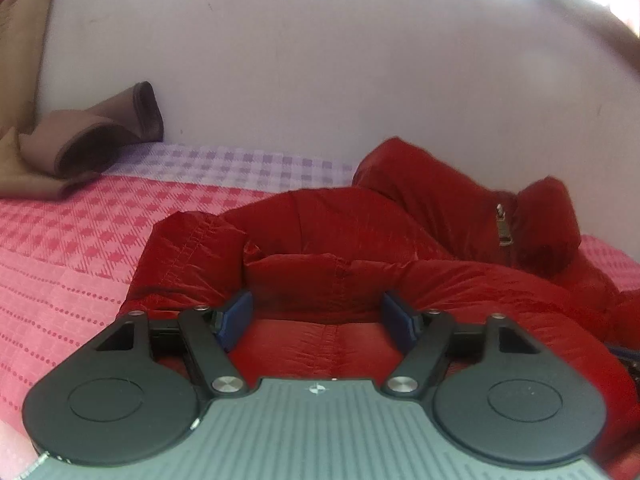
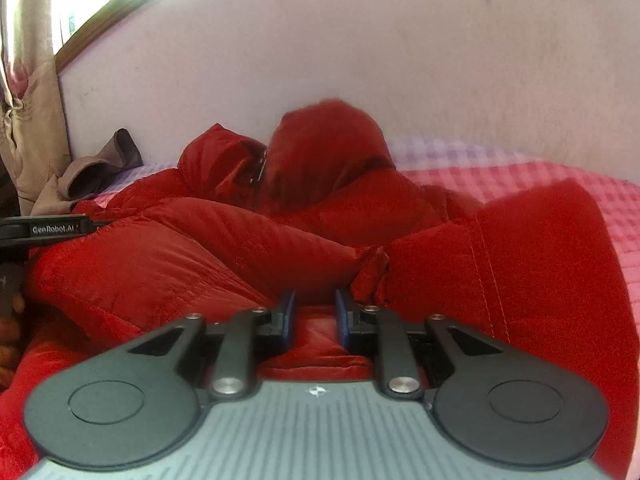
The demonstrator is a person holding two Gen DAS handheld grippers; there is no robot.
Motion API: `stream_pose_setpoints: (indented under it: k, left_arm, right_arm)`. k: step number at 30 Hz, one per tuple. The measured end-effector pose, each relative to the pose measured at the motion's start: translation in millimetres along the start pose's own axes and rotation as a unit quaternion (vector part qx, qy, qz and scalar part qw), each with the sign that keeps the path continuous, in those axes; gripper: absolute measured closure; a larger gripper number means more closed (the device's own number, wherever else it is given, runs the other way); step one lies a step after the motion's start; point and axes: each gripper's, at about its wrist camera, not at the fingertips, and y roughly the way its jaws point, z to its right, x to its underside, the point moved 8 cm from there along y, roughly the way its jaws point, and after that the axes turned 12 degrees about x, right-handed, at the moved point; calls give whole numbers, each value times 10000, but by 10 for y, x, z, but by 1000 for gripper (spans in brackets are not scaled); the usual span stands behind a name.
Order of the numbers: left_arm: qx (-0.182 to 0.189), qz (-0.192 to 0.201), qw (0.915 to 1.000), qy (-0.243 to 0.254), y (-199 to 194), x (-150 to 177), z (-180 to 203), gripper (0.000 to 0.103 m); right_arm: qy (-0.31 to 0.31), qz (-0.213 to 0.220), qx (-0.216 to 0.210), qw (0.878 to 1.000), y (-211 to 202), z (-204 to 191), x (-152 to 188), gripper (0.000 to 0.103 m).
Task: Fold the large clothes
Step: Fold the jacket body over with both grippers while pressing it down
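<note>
1. Closest in, the left claw point(image 1: 316, 316) sits low over a red puffer jacket point(image 1: 360, 240); its blue pads point(image 1: 236, 316) stand wide, with a puffy fold of the jacket bulging between them; both pads look pressed into the padding, so I'd call it grasping the jacket, not released.
2. The right claw point(image 2: 315, 318) is also down on the red puffer jacket point(image 2: 180, 248); its blue pads point(image 2: 286, 316) are drawn in close with a narrow bit of red fabric in the gap; clenched on the jacket as far as I can tell, though the actual pinch point is partly hidden by the pads.
3. In the right wrist view the left claw's black housing pokes in at the left edge, resting against the jacket; a bit of a person's hand shows blurry under it.
4. The jacket is heaped on the bed, bunched up and far from flat; a sleeve or side panel with a stitched seam lies to the outer side in each view.
5. Further back the collar or hood is piled up against the wall, with a metal zipper pull point(image 1: 505, 228) showing near the top.
6. Under it all is a pink checked bedspread point(image 1: 60, 264), turning lilac checked nearer the wall.
7. Far left corner: a brownish folded garment point(image 1: 96, 140) on the bed, beside a beige curtain point(image 2: 28, 120).
8. Behind everything is a plain pale wall point(image 1: 320, 60); bright window glare sits at the top corner.
</note>
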Motion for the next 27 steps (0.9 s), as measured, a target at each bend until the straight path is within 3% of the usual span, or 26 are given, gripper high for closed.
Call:
stream_pose_setpoints:
  k: [11, 27]
  left_arm:
    - [-363, -250, 9983, 389, 100, 64, 54, 30]
    - [-466, -247, 9971, 543, 66, 63, 83, 29]
  right_arm:
    - [-230, -12, 205, 9995, 44, -37, 6, 84]
    - [-323, 47, 319, 9990, -1, -63, -11, 84]
